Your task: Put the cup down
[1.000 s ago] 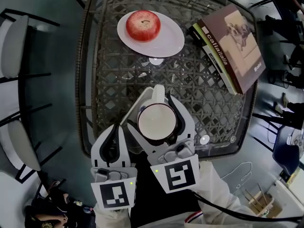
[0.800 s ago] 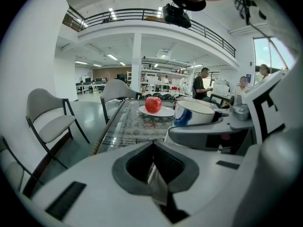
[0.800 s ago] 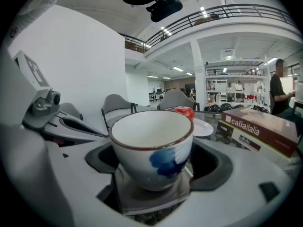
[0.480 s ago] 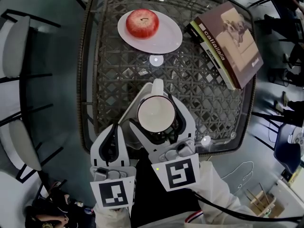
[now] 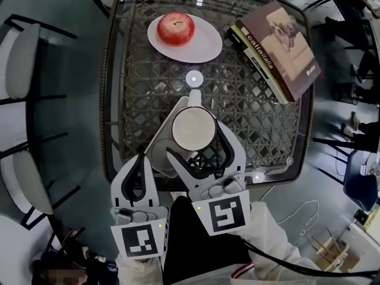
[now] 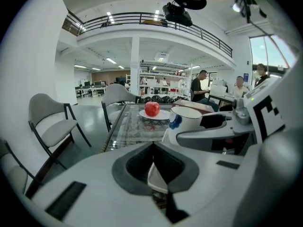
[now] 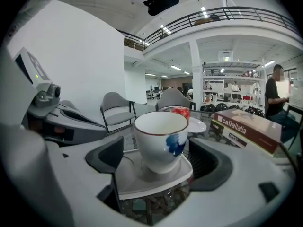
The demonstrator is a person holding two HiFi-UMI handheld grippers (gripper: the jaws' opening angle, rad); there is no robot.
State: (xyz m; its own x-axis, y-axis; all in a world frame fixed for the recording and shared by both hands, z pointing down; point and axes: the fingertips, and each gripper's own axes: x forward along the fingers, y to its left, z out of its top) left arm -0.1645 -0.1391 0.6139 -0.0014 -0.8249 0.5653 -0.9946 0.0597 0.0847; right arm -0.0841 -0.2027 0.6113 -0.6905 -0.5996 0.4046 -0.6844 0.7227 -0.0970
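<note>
- Right claw [image 5: 196, 142] spread wide around the cup [image 5: 193, 127], which stands on a saucer [image 7: 142, 176] on the bench [image 5: 255, 100].
- Left claw [image 5: 141, 160] pressed together, empty.

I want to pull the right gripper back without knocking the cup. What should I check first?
1. Cup upright on the saucer: ok.
2. Right gripper's jaws apart: ok.
3. Gap between the cup and the jaw on its right: cannot tell, looks narrow.
4. Saucer flat on the glass table: cannot tell.
5. Left gripper shut, to the side of the way back: ok.
6. Apple and books far from the cup: ok.
</note>
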